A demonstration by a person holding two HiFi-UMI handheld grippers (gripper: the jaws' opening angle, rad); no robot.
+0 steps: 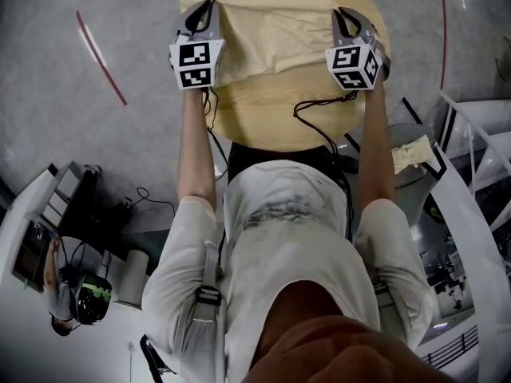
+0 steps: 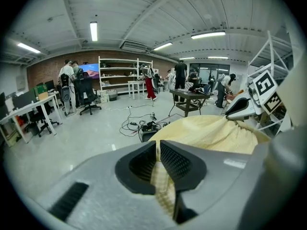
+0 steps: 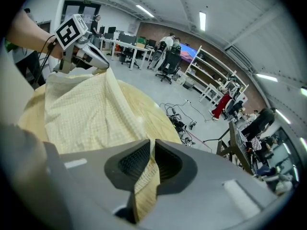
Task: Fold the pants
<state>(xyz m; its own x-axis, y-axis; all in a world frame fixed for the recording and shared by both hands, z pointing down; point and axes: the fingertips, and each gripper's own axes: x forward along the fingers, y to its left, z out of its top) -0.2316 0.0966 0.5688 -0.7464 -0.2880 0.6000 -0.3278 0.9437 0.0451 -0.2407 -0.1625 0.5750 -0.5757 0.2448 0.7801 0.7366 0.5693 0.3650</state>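
Pants (image 1: 279,34) of pale yellow checked cloth lie spread over the far part of a round wooden surface (image 1: 267,130), and the nearer wood is bare. We hold them at two points along one edge. The left tool (image 1: 198,13) is at the left end and the right tool (image 1: 349,21) is at the right end, both pointing away from us and downward.

In the left gripper view the left tool's jaws stand almost together, and a strip of the checked cloth runs between their ridged pads and hangs out below. The right gripper view shows the same of the right tool, a narrow gap filled by a fold of the cloth, pinched between its pads. In that view the fabric rises in a peak to the tip of the left tool. In the left gripper view it gathers in pleats toward the tip of the right one.

Each tool carries its marker cube nearer us, the left cube (image 1: 194,62) and the right cube (image 1: 354,66), with our bare forearms behind them. A black cable (image 1: 315,110) loops across the bare wood closest to us.

Beyond the surface is a grey glossy floor with a red line (image 1: 100,46) on it. A small piece of similar yellow cloth (image 1: 411,152) lies off to the right. Far back in the room stand white shelves (image 2: 120,73), desks, chairs and several people.
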